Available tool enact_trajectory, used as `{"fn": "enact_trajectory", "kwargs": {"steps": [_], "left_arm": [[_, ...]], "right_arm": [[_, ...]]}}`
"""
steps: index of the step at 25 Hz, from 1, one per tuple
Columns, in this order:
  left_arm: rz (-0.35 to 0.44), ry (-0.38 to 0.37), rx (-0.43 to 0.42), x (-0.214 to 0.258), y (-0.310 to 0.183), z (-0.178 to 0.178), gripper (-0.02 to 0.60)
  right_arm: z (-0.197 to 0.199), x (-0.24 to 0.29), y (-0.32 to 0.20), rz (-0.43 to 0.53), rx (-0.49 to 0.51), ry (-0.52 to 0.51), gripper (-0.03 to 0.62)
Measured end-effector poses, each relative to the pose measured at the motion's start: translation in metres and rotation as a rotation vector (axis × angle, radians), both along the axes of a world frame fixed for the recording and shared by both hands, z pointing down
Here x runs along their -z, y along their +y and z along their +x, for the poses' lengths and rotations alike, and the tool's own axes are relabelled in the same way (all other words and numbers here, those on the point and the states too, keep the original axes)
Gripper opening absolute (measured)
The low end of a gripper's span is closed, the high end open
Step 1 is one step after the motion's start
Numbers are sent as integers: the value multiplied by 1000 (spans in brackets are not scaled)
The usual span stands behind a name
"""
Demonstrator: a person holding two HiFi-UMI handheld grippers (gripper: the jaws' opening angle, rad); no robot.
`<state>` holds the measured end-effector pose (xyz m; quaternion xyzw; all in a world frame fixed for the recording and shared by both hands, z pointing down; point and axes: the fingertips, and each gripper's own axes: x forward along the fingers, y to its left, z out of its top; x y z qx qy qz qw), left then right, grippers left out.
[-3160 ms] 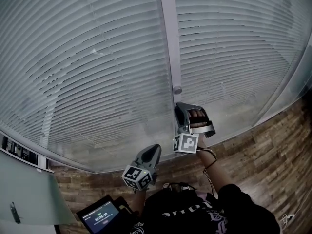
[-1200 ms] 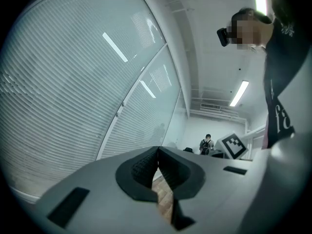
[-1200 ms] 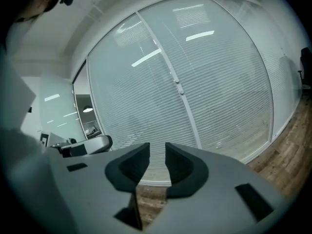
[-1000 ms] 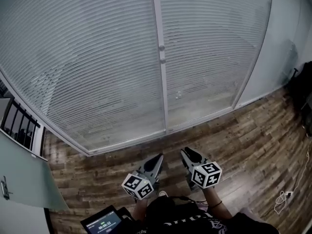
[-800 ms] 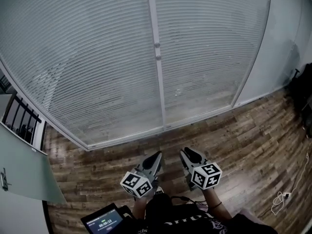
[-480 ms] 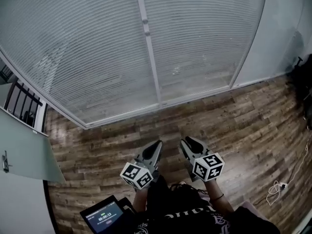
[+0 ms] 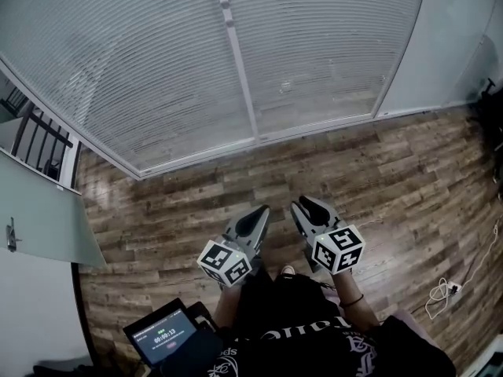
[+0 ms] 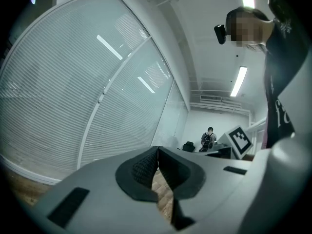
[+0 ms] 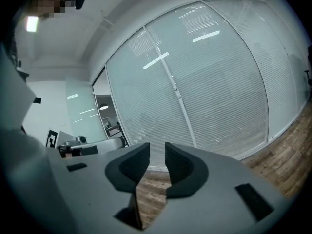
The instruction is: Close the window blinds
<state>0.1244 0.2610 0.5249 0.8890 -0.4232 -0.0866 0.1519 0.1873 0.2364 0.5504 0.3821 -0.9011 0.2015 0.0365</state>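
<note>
Blinds (image 7: 141,69): two panels behind the glass, either side of a post (image 7: 240,69). Slats read flat and opaque in all three views, with no dark lines between them that I can make out. Judgement: the closing looks done, or nearly so.

Left gripper (image 8: 157,150): jaws pressed together at the tips, nothing in them. Right gripper (image 9: 157,152): jaws spread by a narrow gap, only floor (image 7: 196,187) showing through. Both are held low in front of me, side by side, well apart from the blinds.

Step in hand, as I judge it: check the result from this standoff.
- Sweep the head view over both panels, top to bottom, and look for any band where the slats lie at a different tilt.
- The far right panel edge is dim in the head view; the right gripper view shows it better.
- If a band lags, the small knob (image 7: 230,23) on the post is my likely control. I cannot confirm that from here.
- For that, use the right gripper, since it is already parted. Come in level and square, pinch the knob only, and turn slowly.
- Keep the left gripper clear of the glass.
</note>
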Motion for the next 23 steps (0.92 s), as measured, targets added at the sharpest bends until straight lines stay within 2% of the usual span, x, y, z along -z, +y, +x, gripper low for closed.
{"fn": "enact_trajectory", "kwargs": {"steps": [16, 23], "left_arm": [[8, -13, -40, -2, 1, 26, 5], [21, -31, -56, -2, -2, 1, 5]], "right_arm": [[24, 6, 14, 27, -23, 17, 109], [2, 5, 10, 28, -40, 7, 109]]}}
